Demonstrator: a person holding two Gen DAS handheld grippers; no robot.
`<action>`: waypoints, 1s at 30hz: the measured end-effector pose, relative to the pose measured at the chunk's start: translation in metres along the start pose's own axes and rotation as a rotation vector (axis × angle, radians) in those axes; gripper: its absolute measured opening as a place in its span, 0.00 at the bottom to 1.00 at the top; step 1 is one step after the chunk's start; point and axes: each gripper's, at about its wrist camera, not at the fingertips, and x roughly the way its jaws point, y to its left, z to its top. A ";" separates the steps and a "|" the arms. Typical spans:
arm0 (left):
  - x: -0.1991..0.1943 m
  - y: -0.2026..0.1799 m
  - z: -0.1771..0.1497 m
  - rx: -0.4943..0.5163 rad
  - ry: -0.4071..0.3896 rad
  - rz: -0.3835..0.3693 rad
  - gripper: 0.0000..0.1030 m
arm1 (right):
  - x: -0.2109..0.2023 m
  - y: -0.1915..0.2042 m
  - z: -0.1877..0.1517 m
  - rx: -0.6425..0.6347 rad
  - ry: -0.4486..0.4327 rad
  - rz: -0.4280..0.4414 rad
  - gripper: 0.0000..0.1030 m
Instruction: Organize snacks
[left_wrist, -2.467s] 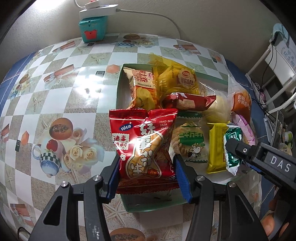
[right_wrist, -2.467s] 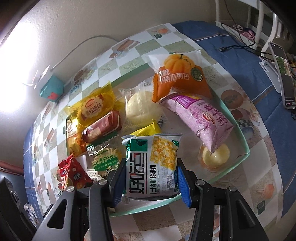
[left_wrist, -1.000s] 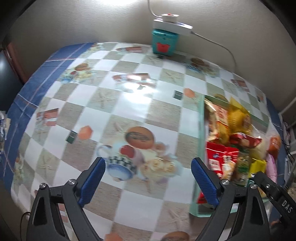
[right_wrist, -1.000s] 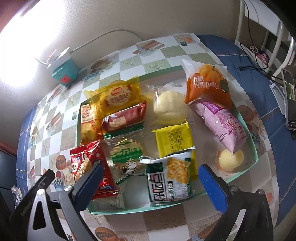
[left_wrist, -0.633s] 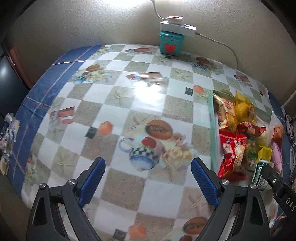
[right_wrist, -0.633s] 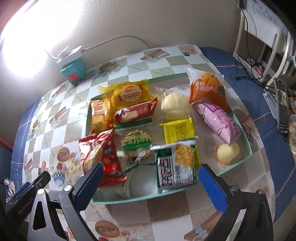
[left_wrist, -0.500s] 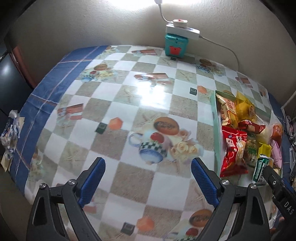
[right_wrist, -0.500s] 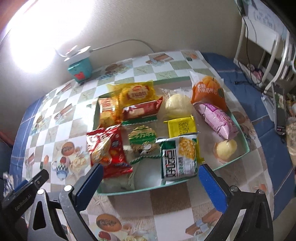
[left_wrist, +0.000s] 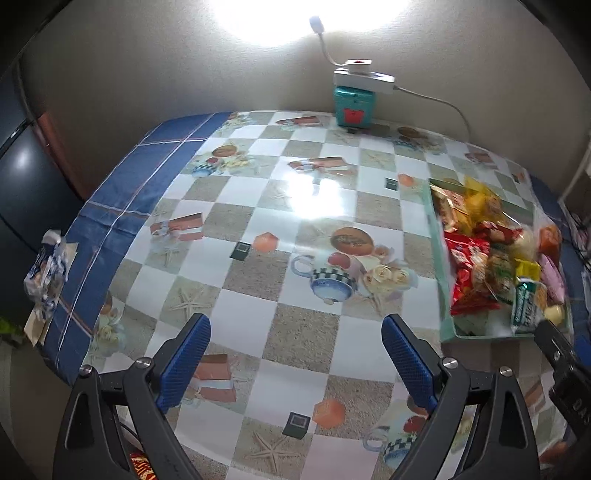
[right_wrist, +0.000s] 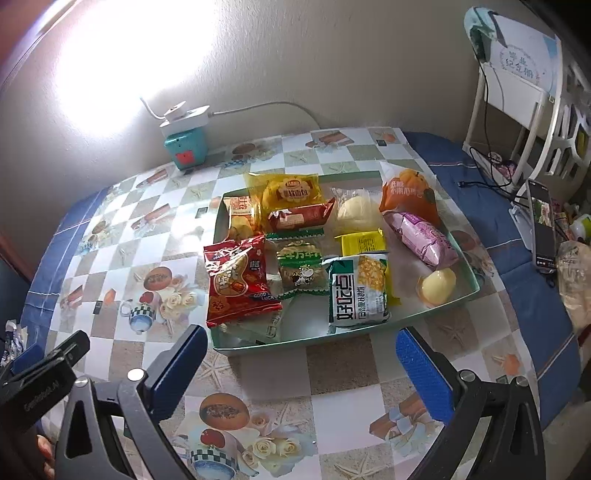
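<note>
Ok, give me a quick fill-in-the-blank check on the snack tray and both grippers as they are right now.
1. The red peanut snack bag lies in the pale green tray at its ____ end in the right wrist view.
2. The right gripper has ____ between its blue pads.
3. The left gripper stands ____ over the checked tablecloth.
4. The purple snack packet lies beside the ____ pumpkin-bread bag.

Missing words: left; nothing; open; orange

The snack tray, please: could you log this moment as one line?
left gripper: open, empty | right gripper: open, empty | snack tray: on table, full | red packet, green-white packet: in tray
</note>
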 end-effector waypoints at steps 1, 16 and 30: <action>-0.002 -0.002 -0.001 0.018 -0.003 -0.007 0.91 | -0.001 0.000 -0.001 -0.002 -0.003 0.001 1.00; -0.013 -0.008 -0.009 0.080 -0.025 0.016 0.91 | -0.007 0.004 -0.009 -0.019 0.009 -0.007 1.00; -0.004 -0.006 -0.005 0.073 0.006 -0.008 0.91 | -0.001 0.005 -0.007 -0.032 0.021 -0.001 1.00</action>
